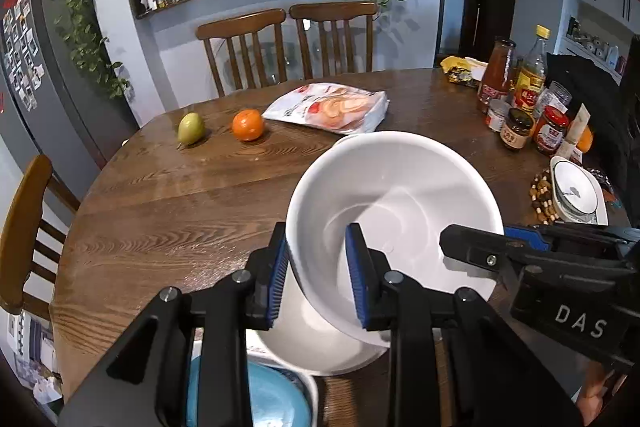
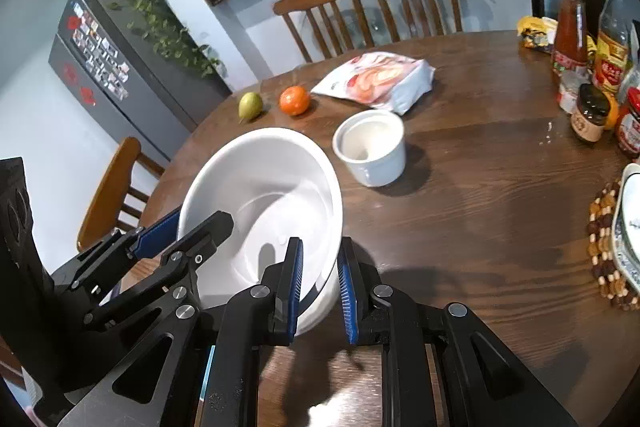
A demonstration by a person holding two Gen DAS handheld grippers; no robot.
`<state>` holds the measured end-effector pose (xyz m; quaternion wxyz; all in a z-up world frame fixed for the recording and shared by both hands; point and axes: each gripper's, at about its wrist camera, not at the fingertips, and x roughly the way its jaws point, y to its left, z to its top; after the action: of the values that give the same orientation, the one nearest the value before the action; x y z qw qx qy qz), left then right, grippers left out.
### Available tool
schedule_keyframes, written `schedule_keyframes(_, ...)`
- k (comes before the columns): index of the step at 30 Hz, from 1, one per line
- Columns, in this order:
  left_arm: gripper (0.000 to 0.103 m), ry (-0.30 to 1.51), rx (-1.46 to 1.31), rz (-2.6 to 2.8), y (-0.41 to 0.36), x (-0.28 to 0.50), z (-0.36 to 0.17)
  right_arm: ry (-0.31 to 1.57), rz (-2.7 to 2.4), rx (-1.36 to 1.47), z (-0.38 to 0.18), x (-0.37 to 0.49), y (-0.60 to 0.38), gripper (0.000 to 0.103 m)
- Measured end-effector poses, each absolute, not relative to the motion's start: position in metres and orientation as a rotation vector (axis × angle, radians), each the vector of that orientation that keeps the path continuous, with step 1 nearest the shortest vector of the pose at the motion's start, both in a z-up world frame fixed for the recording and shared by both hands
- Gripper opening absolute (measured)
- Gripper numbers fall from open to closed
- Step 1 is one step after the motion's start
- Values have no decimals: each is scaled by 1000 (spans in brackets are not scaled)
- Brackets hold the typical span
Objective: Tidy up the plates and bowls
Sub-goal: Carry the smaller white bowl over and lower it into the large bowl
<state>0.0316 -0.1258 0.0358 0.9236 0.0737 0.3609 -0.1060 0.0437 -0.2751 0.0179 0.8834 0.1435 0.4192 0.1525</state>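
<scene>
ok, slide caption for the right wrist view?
Both grippers, right gripper and left gripper, clamp the large white bowl's rim above the wooden table.

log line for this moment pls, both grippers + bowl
left gripper: shut on large white bowl rim | right gripper: shut on opposite rim | bowl: tilted above table | small white cup: on table

Held above the near part of the table [image 2: 480,195]: large bowl [image 2: 260,195], left gripper [image 1: 320,275] clamped on its left rim, right gripper [image 2: 318,291] on its right rim. Just beyond, on the table, a cup [image 2: 370,147]. Farther off, a snack bag [image 2: 380,77]; left of it an orange [image 2: 295,100], then a pear [image 2: 250,105]. Along the right edge, bottles and jars [image 2: 588,67]; nearer, stacked dishes [image 1: 576,193] on a beaded trivet [image 2: 604,251]. Behind the table, 2 chairs [image 2: 368,7].
</scene>
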Motion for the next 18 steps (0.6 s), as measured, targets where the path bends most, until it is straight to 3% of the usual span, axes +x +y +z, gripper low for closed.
schedule_keyframes(18,26,834,102,-215,-83,38,10,952,314,264,0,44,-228,21)
